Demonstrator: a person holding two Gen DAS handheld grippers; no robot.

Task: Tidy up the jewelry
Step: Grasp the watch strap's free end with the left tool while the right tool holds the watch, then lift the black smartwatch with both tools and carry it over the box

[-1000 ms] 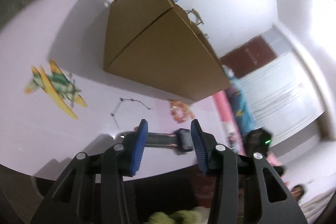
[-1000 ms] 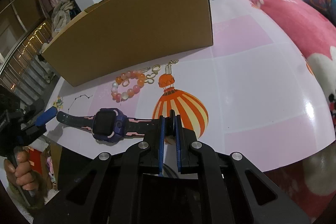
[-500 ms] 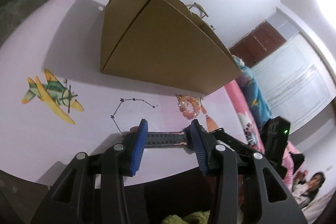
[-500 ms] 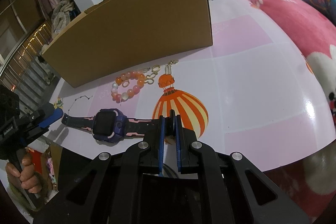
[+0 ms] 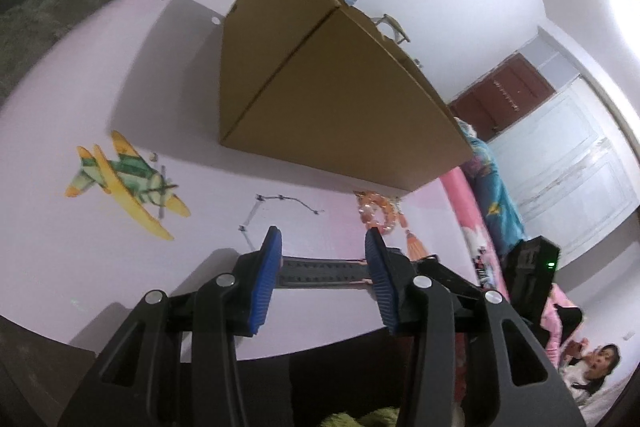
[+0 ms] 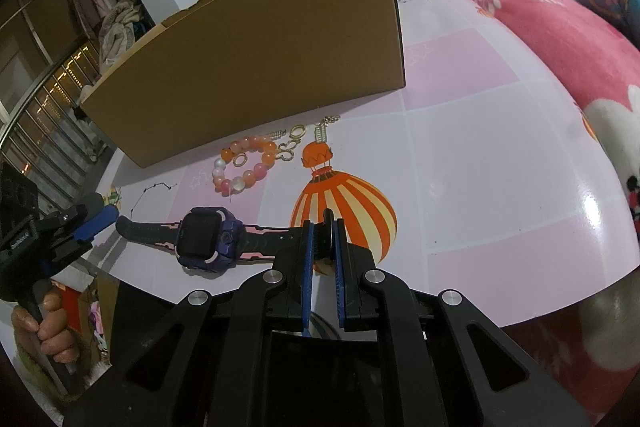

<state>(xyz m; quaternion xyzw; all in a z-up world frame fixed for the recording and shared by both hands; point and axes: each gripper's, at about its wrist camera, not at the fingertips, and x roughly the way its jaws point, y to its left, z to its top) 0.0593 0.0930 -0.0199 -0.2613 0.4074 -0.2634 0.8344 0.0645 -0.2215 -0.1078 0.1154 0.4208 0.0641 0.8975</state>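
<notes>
While my right gripper (image 6: 322,239) pinches one end of the watch (image 6: 206,239) strap, its jaws nearly shut on the thin band, the watch lies flat on the table (image 6: 500,163) and stretches away to the left of those jaws. My left gripper (image 5: 322,259) sits at the strap's other end with its jaws about half open, one on each side of the band, pressing on nothing.

I judge the watch light, but lopsided: the purple case in the middle carries most of the weight, and the rubbery strap will bend and droop if I lift by one tip alone. The strap looks grippy enough for my ribbed pads (image 5: 264,279), so I would hold flat across the band, close to the case, never on the glass face.

Beyond my jaws lie a bead bracelet (image 6: 244,163) and small gold pieces (image 6: 294,141), just in front of the cardboard box (image 6: 256,67).
</notes>
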